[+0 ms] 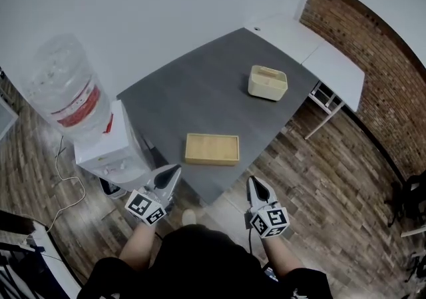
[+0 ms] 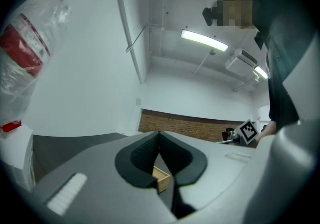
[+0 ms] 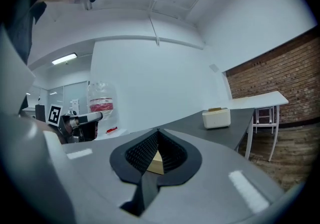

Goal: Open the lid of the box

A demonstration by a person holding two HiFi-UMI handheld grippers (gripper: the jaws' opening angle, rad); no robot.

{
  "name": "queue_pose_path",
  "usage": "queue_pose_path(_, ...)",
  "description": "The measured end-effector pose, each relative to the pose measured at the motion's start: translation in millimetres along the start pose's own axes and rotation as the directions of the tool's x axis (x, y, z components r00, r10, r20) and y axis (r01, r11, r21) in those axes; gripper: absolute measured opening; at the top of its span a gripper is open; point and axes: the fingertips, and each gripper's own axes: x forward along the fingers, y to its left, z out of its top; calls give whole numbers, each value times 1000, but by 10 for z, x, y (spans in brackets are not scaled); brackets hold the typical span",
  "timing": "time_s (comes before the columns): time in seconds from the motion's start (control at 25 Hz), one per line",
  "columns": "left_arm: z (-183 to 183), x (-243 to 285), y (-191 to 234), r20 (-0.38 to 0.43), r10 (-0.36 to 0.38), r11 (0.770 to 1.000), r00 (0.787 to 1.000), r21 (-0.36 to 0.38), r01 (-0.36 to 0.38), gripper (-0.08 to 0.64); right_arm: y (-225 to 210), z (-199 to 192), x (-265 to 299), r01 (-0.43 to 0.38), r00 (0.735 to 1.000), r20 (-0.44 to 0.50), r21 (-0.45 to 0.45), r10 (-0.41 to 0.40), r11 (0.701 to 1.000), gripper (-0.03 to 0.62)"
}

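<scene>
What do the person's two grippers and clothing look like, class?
The left gripper and right gripper match: pale grey shells tapering to pointed jaws with black ribbed lining, each carrying a cube of black-and-white square markers. The person wears a black top.

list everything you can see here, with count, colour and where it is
table: one, dark grey, centre of the head view
flat wooden box: one, light tan, on the table near its close edge
cream box: one, cream with a tan top, on the table's far side
water dispenser: one, white, left of the table
water bottle: one, clear with a red label, on the dispenser
white table: one, white, beyond the grey table by the brick wall
left gripper: one, grey and black, jaws shut and empty, just short of the table's edge
right gripper: one, same colours, shut and empty, beside it
</scene>
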Motion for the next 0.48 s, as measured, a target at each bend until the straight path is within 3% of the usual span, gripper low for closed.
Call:
queue_pose_path(0.16,-53,145,220,-33,-1,1000,999,8,2,3,-59,6,201,21,1000,-11,-10,-21,1000,3)
queue_pose_path(0.32,-137,248,378,-71,-37,999,997,1,37,18,-169,30,364,92,996,-11,-21,-92,996,3)
queue_pose_path(0.48,-222,285,571,-95,-27,1000,995,-19,25,18,-199,6,499,140,990,-22,-14,-141,990,3)
